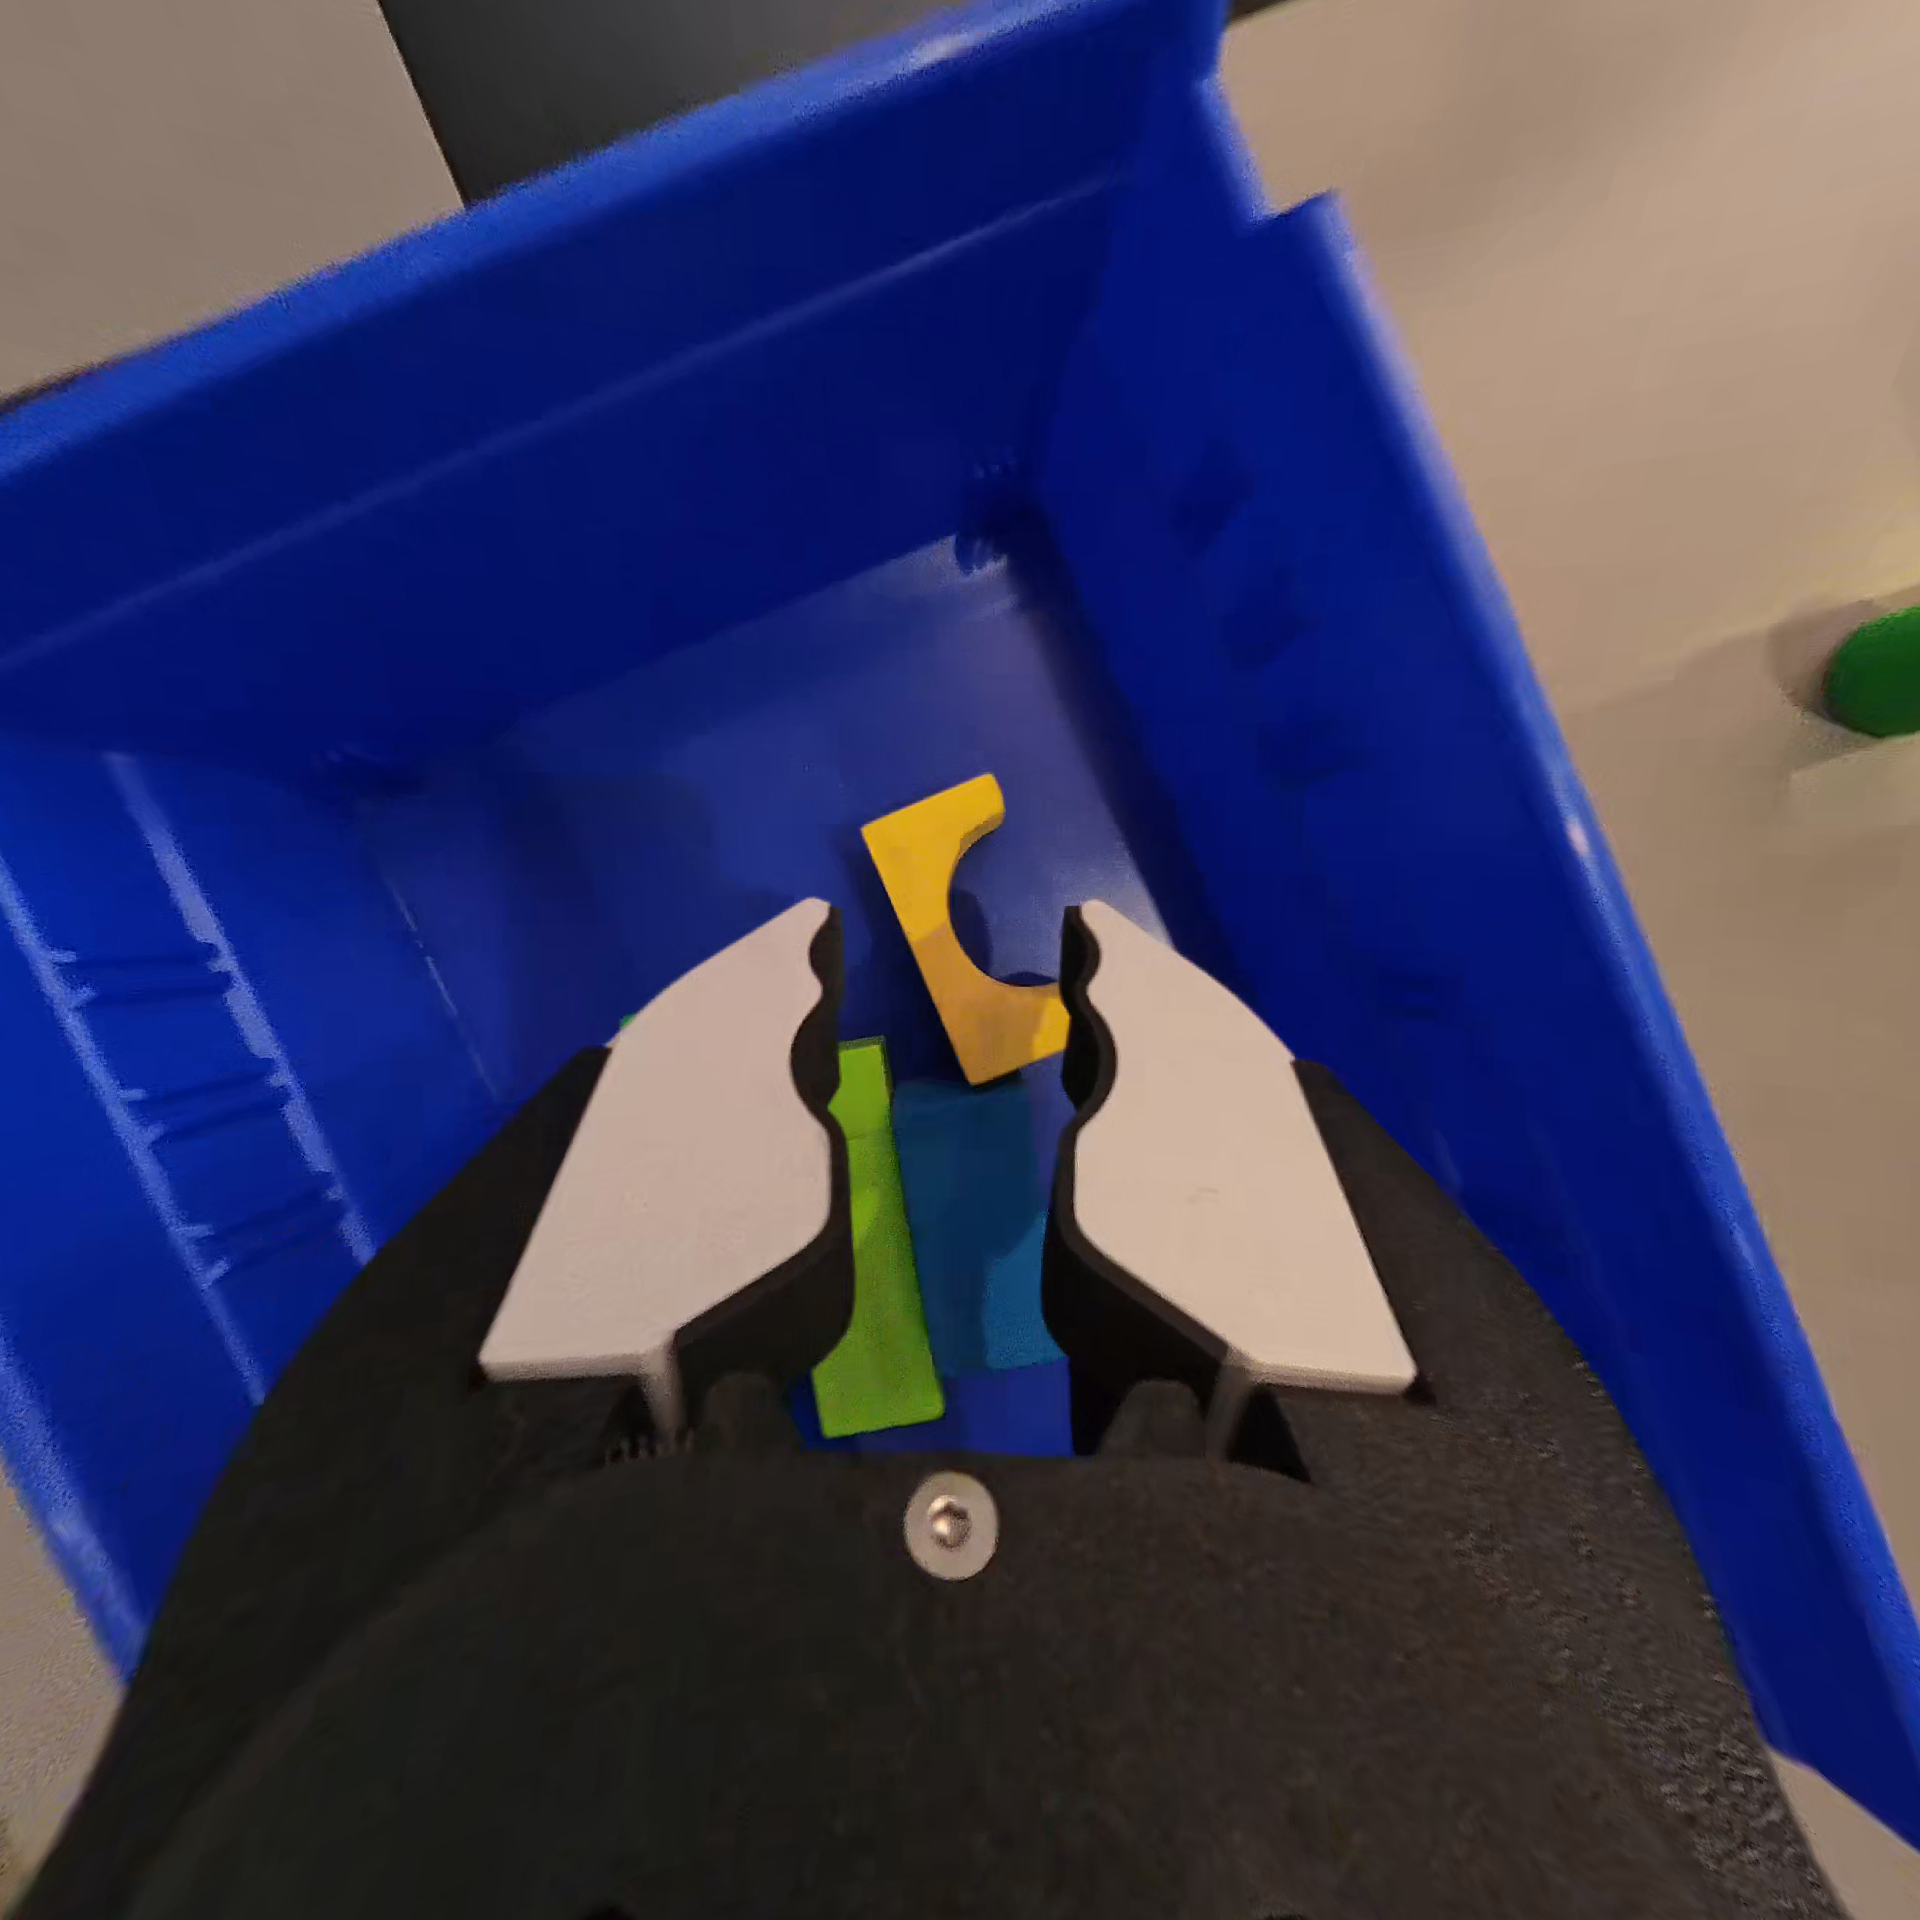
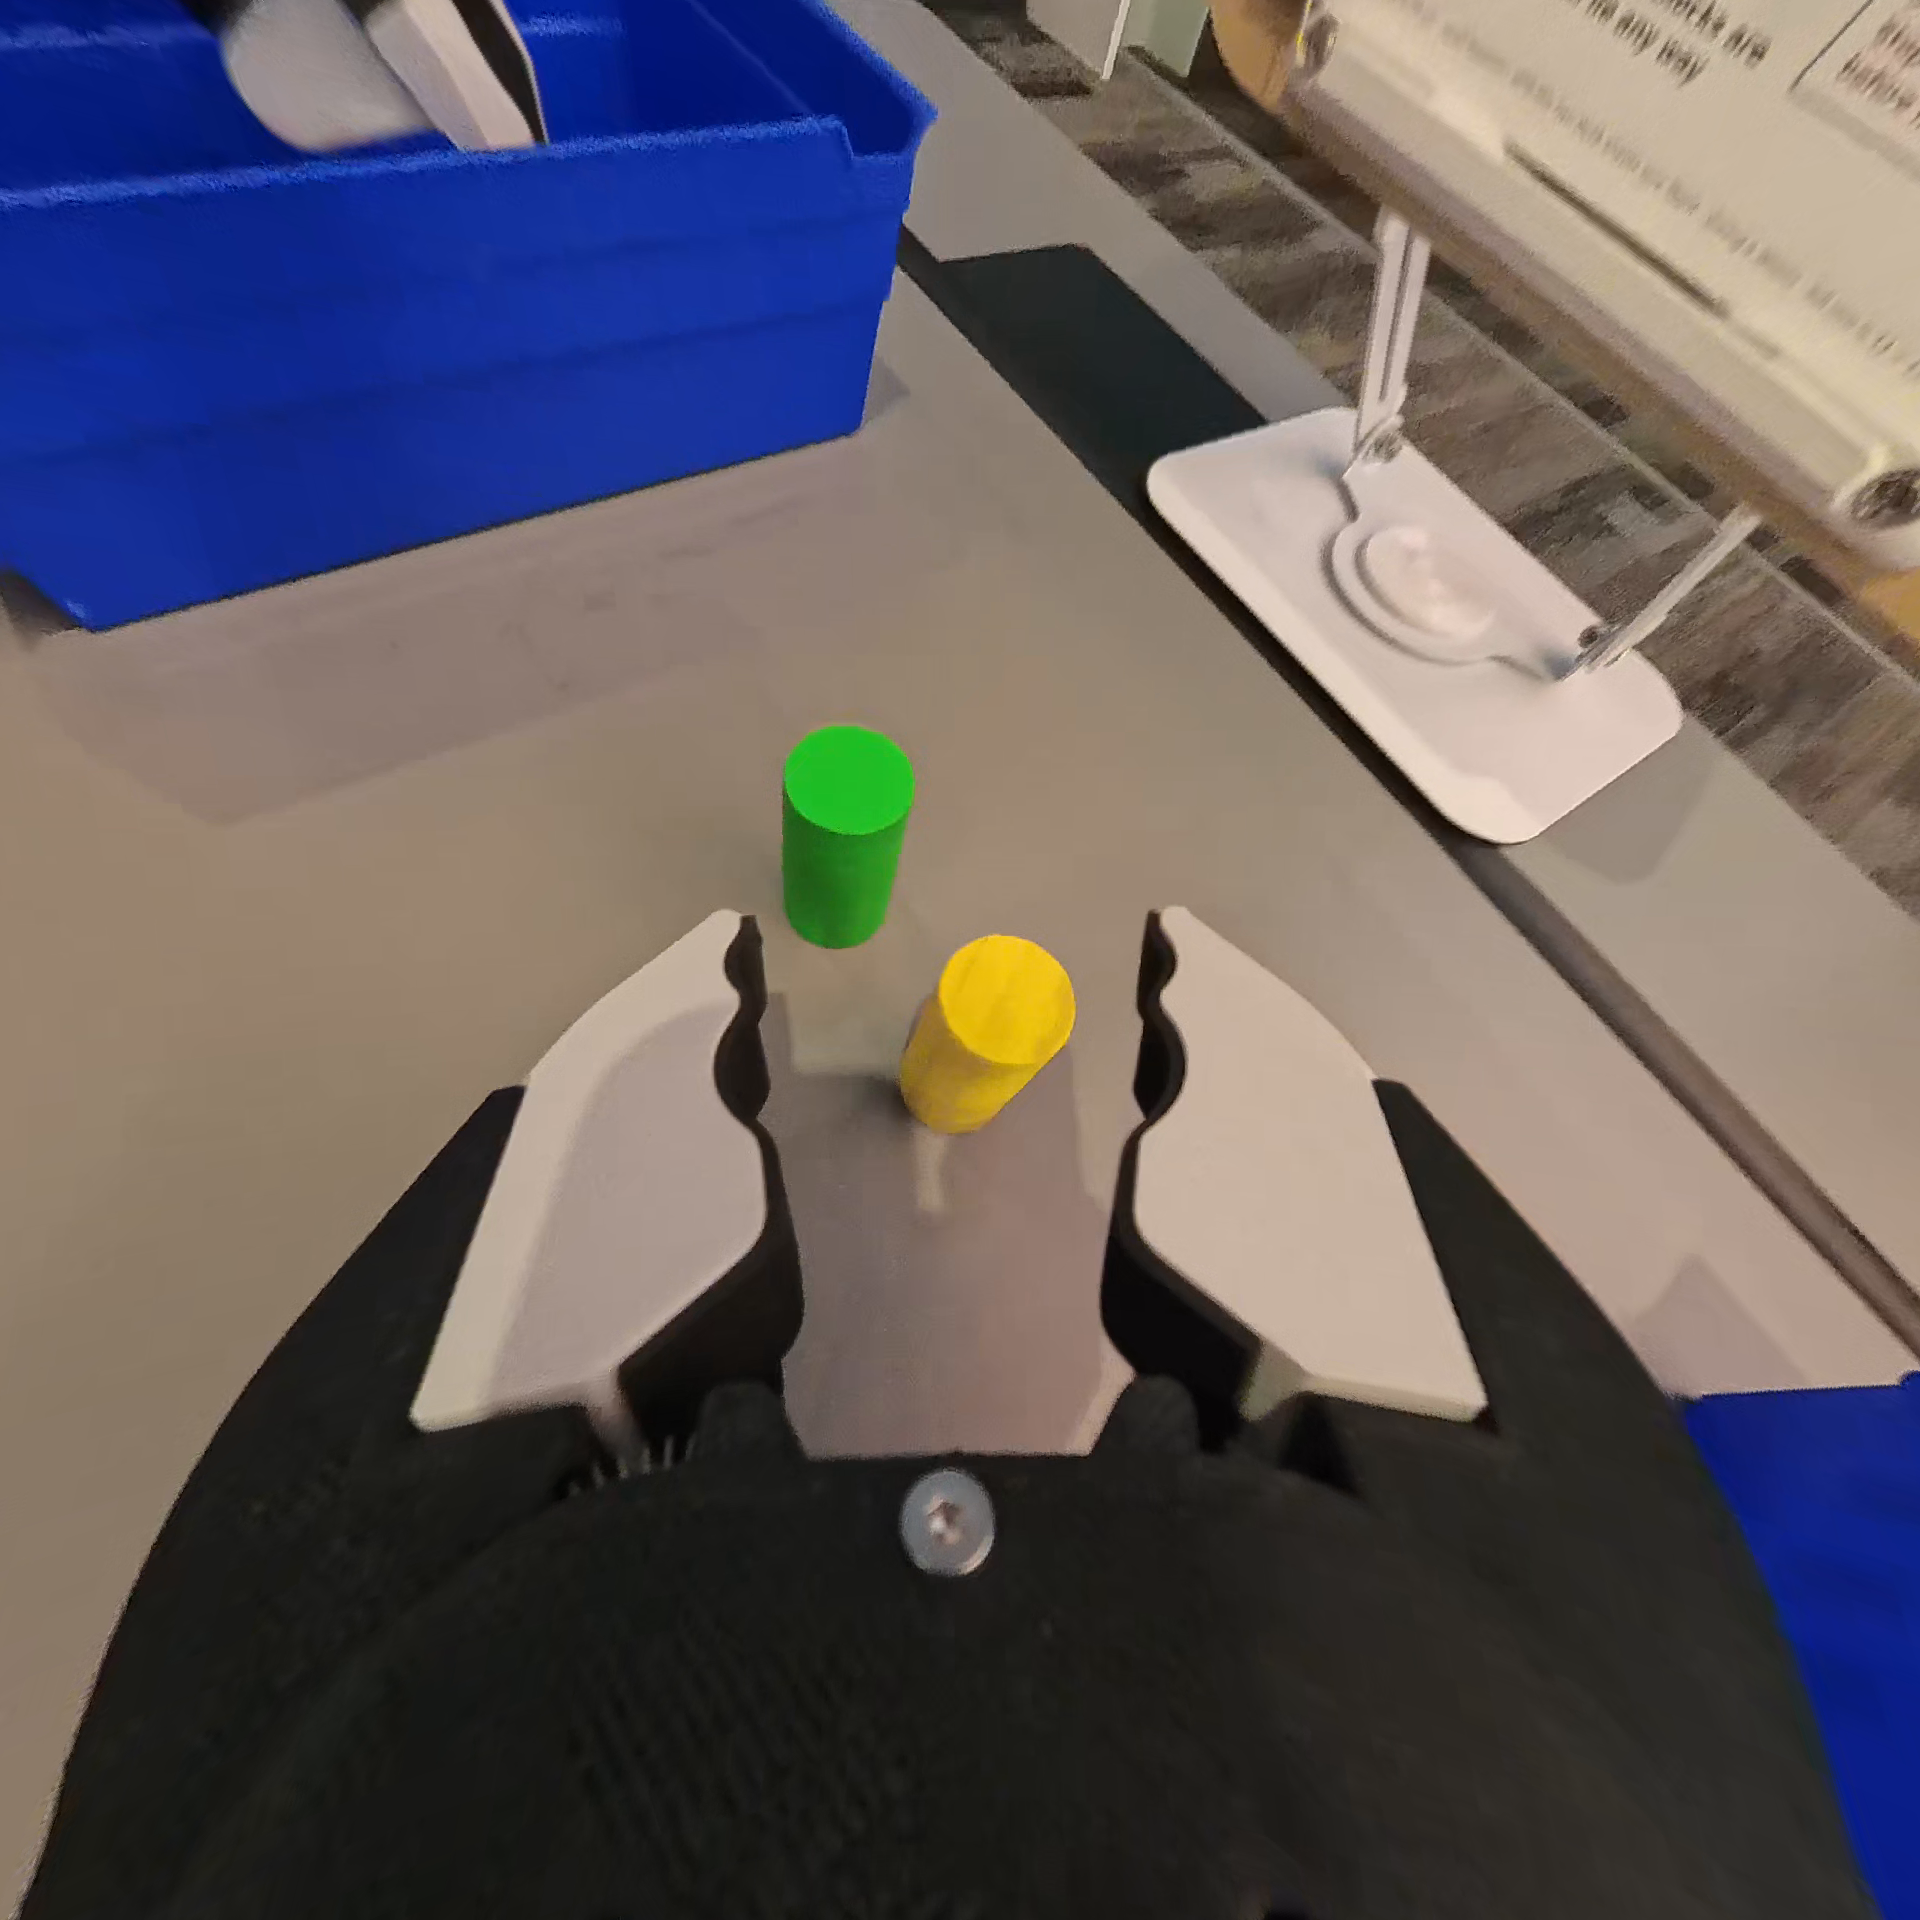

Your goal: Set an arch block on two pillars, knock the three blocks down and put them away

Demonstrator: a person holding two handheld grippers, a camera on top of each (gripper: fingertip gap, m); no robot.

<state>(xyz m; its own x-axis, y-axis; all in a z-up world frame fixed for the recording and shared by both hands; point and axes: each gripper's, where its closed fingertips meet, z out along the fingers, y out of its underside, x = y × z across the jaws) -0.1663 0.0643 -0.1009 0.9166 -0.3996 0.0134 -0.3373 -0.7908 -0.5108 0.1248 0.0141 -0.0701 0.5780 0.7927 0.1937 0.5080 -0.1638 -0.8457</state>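
L gripper (image 1: 948, 940) over bin (image 1: 623, 436), R gripper (image 2: 951, 961) low by yellow cylinder (image 2: 987, 1034).

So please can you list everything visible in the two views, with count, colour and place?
bin: one, blue, on the table, far left in the right wrist view
arch: one, yellow, lying in the bin
flat blocks: two in the bin, light green and teal, side by side
pillars: two, upright on the table, green farther off, yellow nearer
table: one, grey
stand: one, white base, at the table's right edge
left tool: one, open, over the bin
right tool: one, open, over the table near the yellow pillar, not touching it
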